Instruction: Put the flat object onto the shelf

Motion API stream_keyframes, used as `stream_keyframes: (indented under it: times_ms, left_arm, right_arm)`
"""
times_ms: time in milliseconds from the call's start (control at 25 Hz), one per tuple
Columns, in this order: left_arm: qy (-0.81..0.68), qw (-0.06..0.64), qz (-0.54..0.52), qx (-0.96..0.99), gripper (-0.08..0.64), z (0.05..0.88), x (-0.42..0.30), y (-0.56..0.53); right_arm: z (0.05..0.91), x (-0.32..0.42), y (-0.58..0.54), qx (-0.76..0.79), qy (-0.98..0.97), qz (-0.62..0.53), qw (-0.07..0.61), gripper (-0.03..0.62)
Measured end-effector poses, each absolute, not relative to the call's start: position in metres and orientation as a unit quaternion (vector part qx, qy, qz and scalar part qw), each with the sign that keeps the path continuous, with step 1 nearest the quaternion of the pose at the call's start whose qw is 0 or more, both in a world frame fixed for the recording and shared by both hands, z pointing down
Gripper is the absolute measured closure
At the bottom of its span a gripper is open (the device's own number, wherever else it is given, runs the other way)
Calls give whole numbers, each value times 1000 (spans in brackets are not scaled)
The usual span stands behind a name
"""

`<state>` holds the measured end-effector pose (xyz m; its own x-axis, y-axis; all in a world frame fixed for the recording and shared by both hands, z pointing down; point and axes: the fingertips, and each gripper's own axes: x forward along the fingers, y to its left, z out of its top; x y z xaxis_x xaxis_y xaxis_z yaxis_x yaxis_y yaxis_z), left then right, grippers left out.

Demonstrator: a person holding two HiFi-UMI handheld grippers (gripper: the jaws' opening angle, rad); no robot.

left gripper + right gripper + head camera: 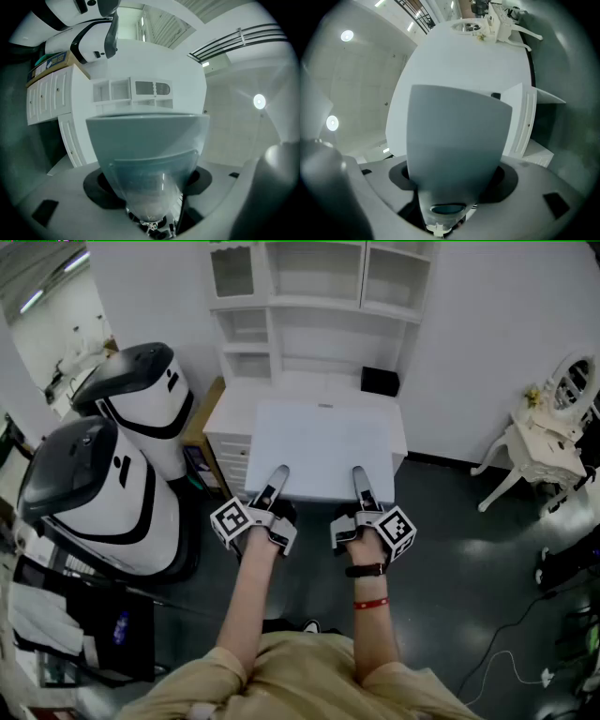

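Left of the shelf [309, 338]: 2 white machines [103, 493] parked close, so no swinging wide that way.

Left gripper [279, 472] is clamped on the board [323, 442] at its near edge, left of centre, w/ the top jaw lying flat on the board's upper face. Its own view shows that jaw pointing at the shelf front, slightly up.

The board is held about level in front of the shelf and over the low counter. Can't tell if it rests on the counter or hangs just above. Far edge sits near the shelf's back wall, short of the upper cubbies.

Right gripper [360, 472] is also closed on the near edge, right of centre, a mirror of the left. A good, even 2-point hold.

Black box [380, 381] sits on the counter at the shelf's right rear, near the board's far right corner. That's the snag to watch, imo.

Right of the shelf, well apart: a white dresser [539, 442], no bother.

Step in hand, as I read it: carry done, placing not yet. To do it well:
- keep both grips equal so the board doesn't twist
- lead w/ the far edge and slide in square to the shelf
- stay left of the box
- let the board bear fully on the surface before either pair of jaws lets go, then back both out together.
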<state>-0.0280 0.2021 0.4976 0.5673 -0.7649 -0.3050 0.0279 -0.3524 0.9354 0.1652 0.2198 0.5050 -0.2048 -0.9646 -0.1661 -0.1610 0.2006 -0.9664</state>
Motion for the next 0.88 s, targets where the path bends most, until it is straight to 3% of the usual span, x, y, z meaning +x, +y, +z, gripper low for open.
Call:
stream_keyframes:
  times_ms: [880]
  left_arm:
    - [-271, 517, -396, 709, 252, 513, -8, 177]
  right_arm:
    - [520, 185, 189, -433, 633, -469, 437, 252]
